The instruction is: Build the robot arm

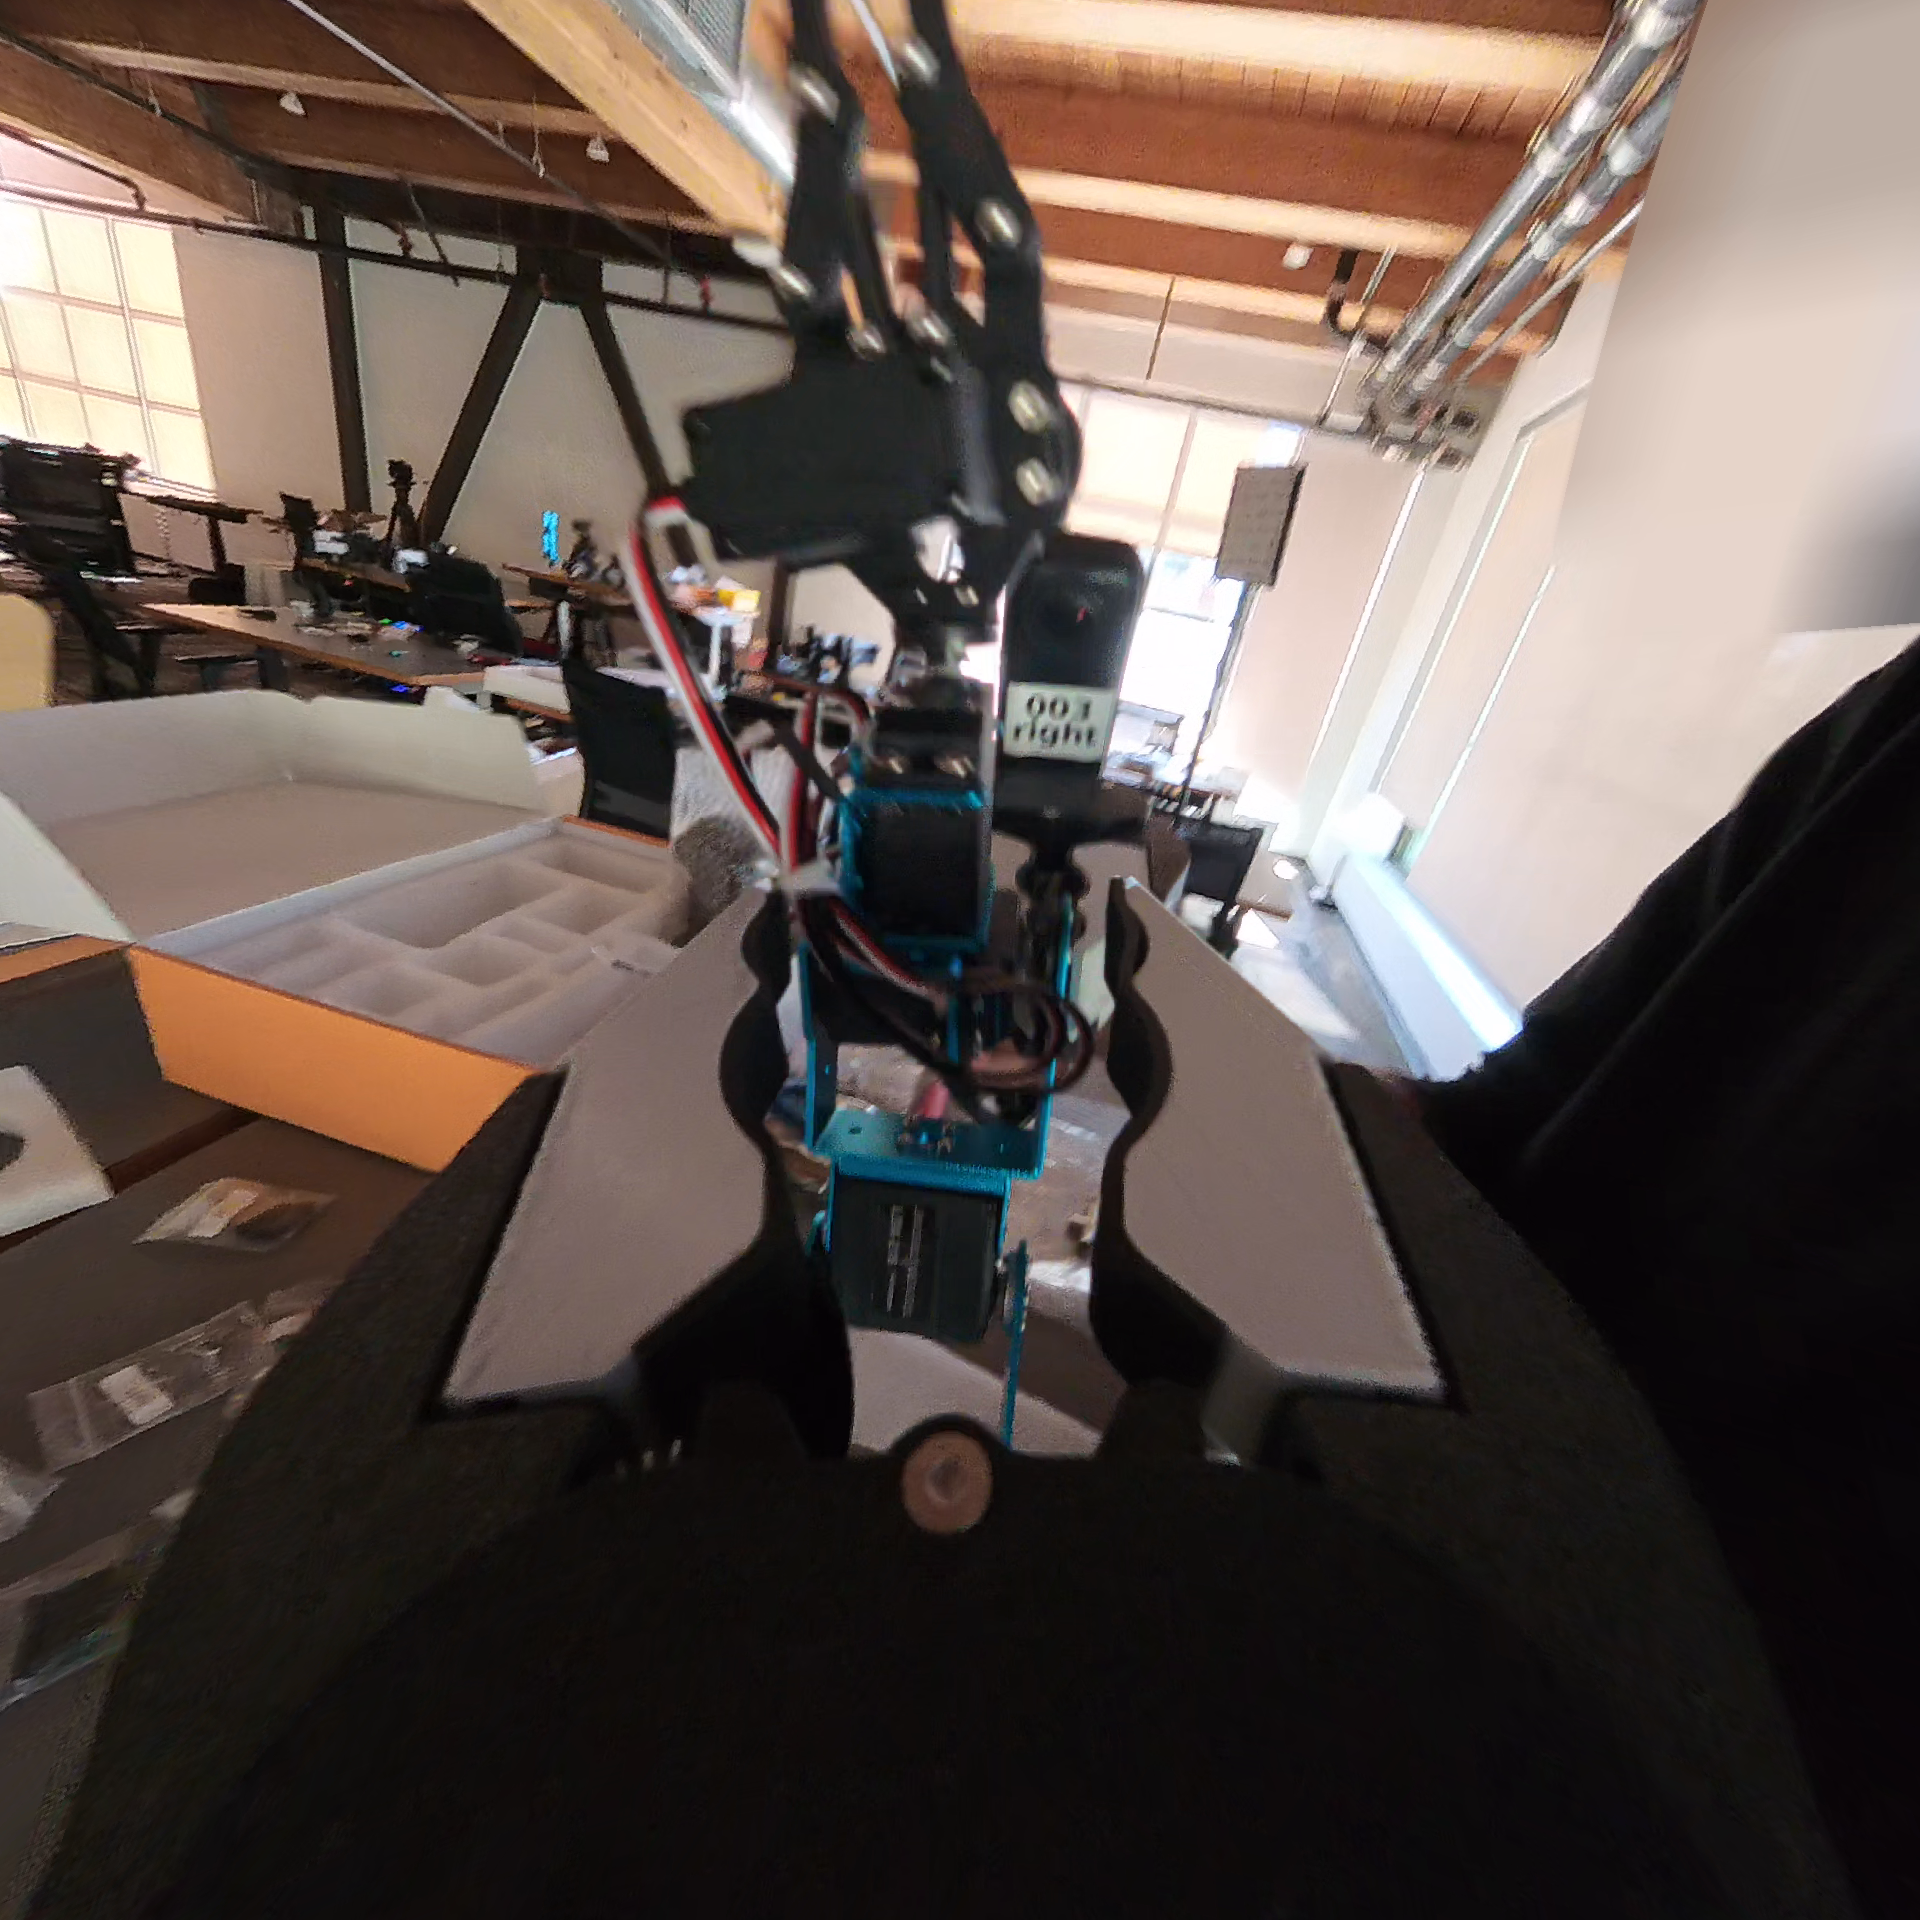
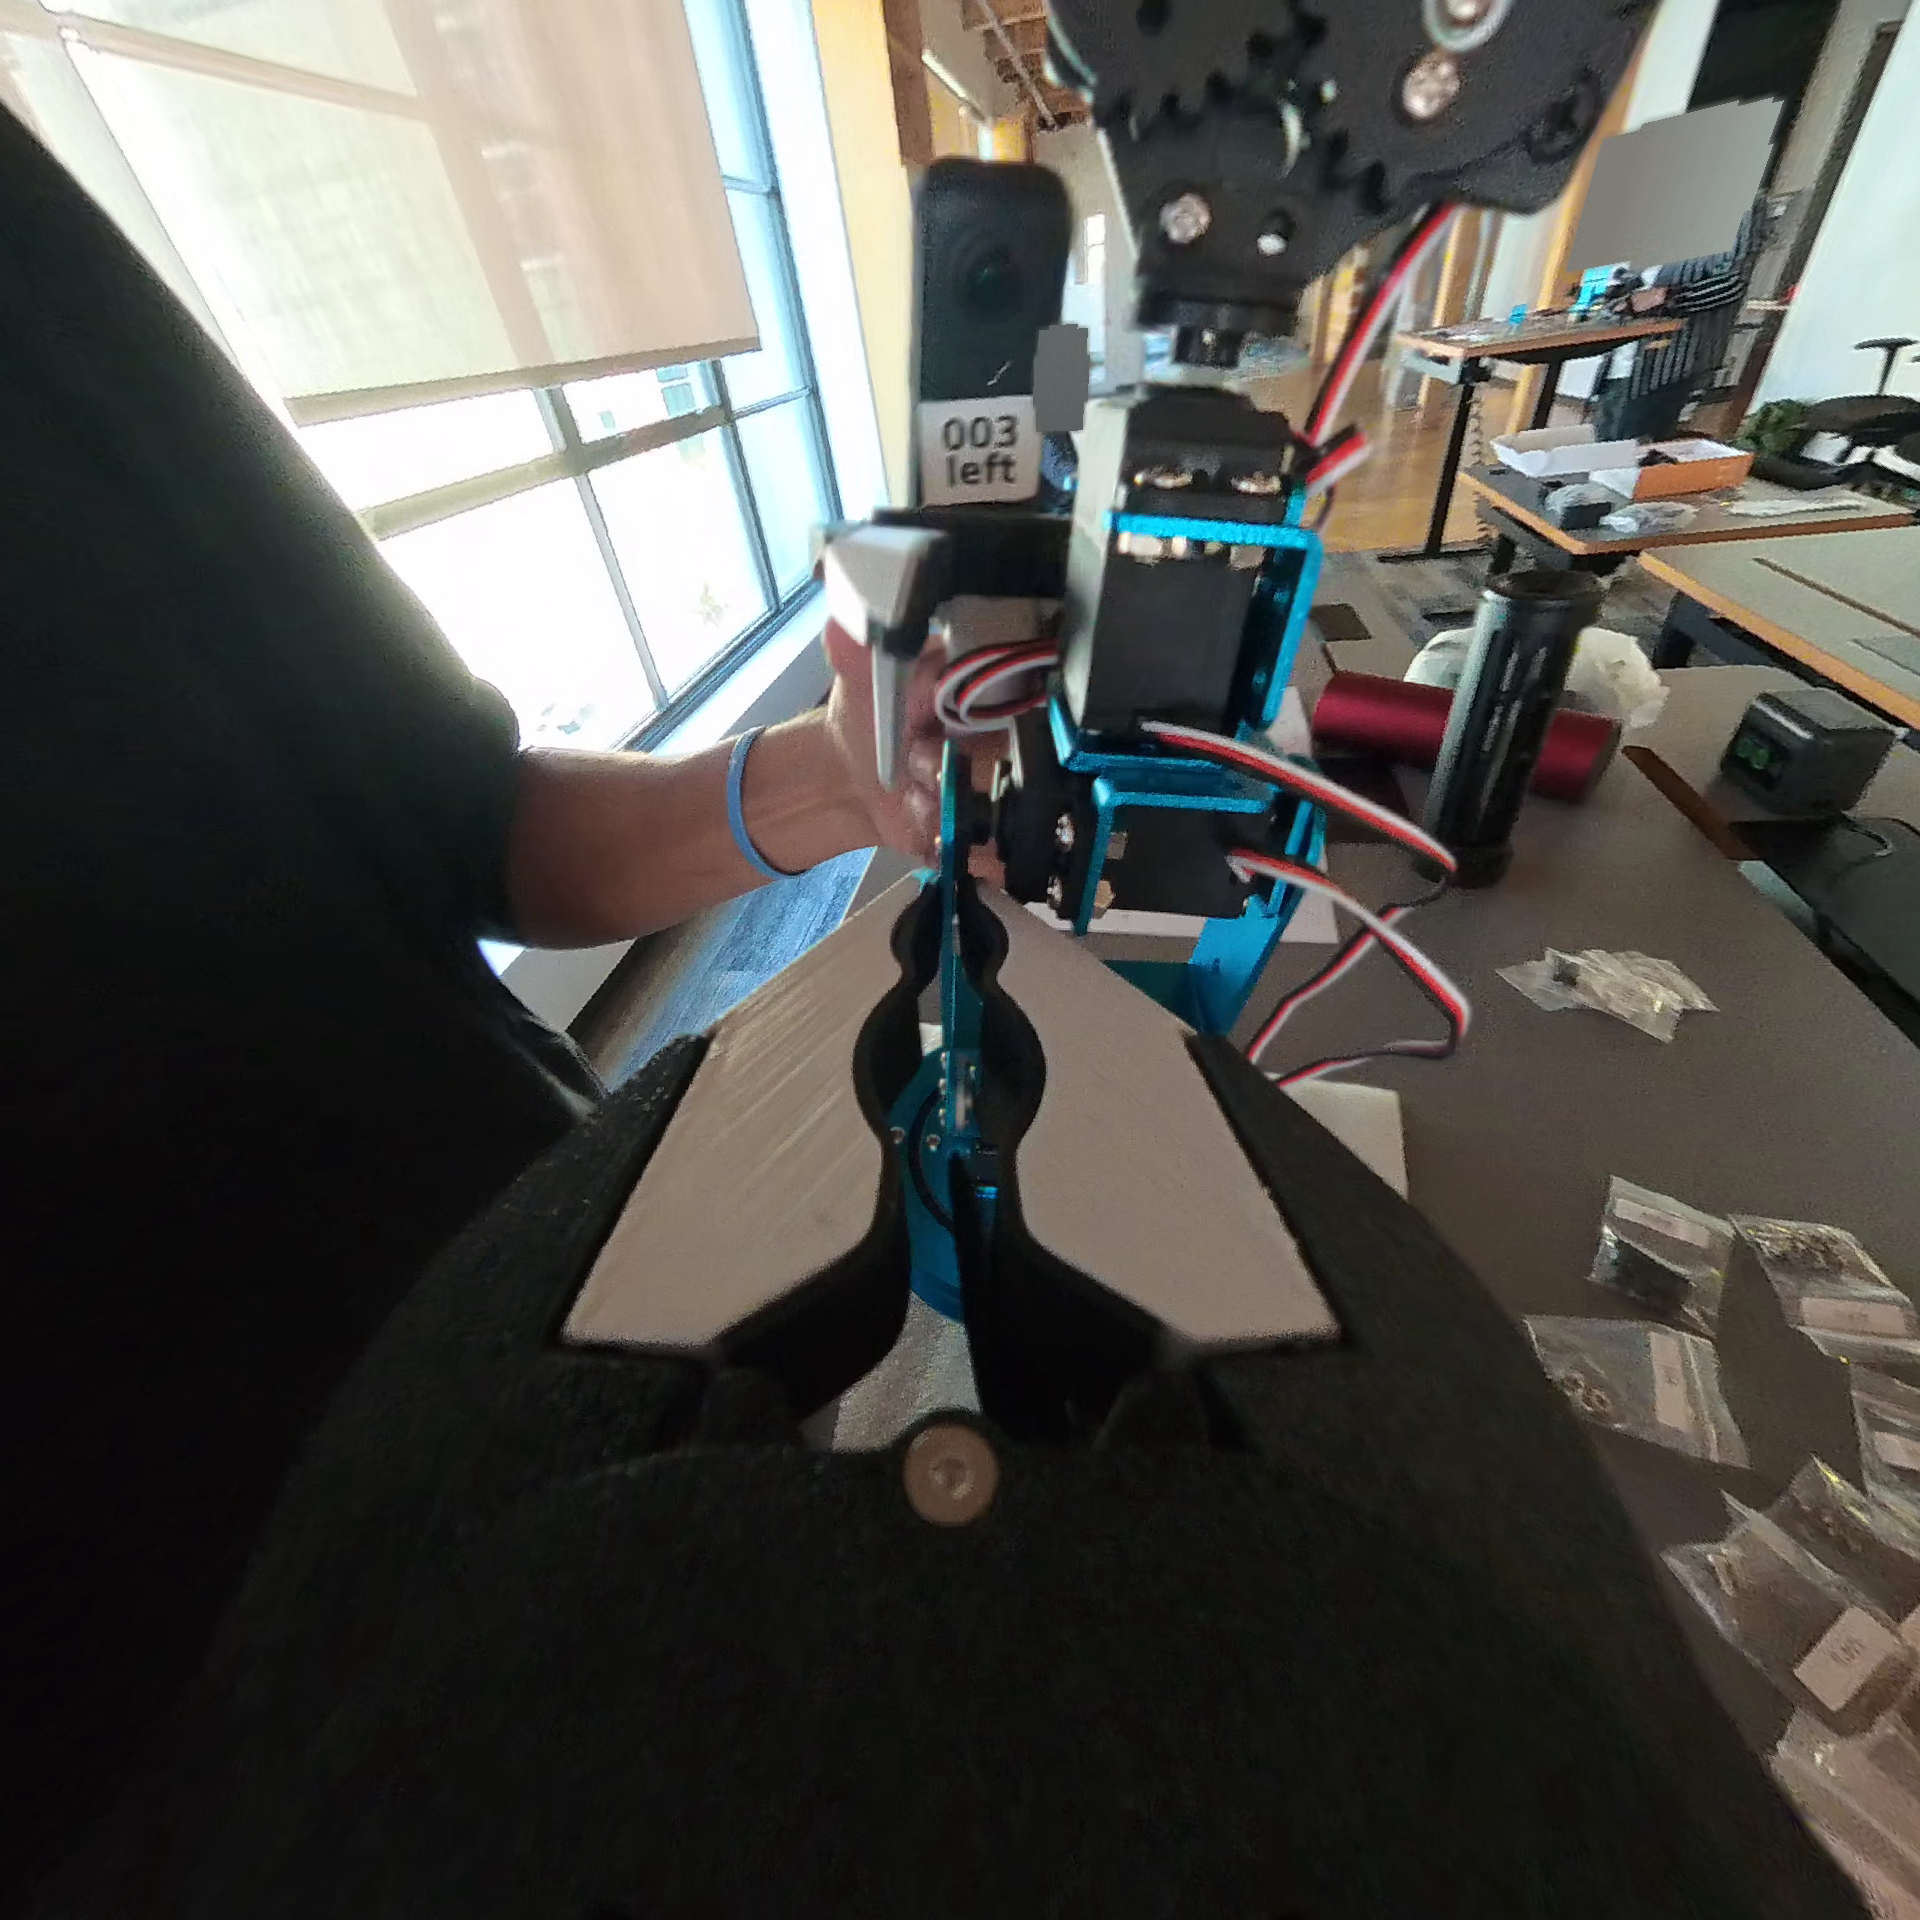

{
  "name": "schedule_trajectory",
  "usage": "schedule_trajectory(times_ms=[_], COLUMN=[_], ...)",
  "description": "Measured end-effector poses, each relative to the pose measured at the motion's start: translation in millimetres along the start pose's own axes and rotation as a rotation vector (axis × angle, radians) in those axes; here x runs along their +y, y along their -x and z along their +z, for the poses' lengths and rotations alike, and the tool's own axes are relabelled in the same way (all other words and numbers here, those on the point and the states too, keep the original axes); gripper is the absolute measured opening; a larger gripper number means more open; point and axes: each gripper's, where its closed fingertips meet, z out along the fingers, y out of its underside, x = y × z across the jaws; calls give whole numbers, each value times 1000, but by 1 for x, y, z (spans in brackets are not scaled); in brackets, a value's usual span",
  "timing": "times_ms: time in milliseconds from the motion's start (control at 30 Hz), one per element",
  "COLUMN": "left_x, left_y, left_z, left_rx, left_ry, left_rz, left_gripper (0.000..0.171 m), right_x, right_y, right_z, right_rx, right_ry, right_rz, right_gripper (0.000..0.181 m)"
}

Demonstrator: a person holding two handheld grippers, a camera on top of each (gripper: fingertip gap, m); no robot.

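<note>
Two scalloped tongs (image 1: 930, 935) (image 2: 956, 935), blue-bracketed arm (image 2: 1195, 644).

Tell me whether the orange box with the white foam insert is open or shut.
Open. The orange-sided cardboard box on the table has no lid over it, so its white foam insert with moulded compartments shows from above; the compartments in view look empty.

Orange-sided box (image 1: 343, 1060) with white compartmented foam insert (image 1: 457, 940), open on the brown table (image 1: 208, 1288). Small clear parts bags (image 2: 1704, 1340) scattered flat across the table's right side; one more (image 2: 1605, 987) farther back. Dark ribbed cylinder (image 2: 1501, 717) standing upright, red cylinder (image 2: 1382, 707) lying behind it. Small black device (image 2: 1803, 753) nearby.
</note>
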Motion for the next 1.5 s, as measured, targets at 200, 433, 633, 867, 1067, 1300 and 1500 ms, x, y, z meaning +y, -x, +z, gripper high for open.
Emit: schedule_trajectory(times_ms=[200,433,633,867,1067,1300,1500], left_x=[-19,-21,-18,-19,-17,-16,-20], left_y=[-11,-26,-32,-30,-27,-32,-33], left_z=[-1,-13,-12,-16,-12,-12,-28], left_rx=[50,37,-6,-12,6,72,99], left_ry=[-27,-1,50,29,10,-13,-16], left_rz=[-27,92,173,153,109,71,41], left_gripper=[69,39,29,29,29,29,50], right_x=[3,2,5,-13,-27,-5,-8], right_y=[27,31,34,32,8,3,4], right_z=[19,23,20,-11,-18,25,32], right_rx=[-57,-52,-47,12,153,100,103], right_ry=[91,103,108,16,-68,-4,46], right_rz=[-106,-105,-98,-2,21,22,-42], right_gripper=[0,1,1,25,77,82,67])
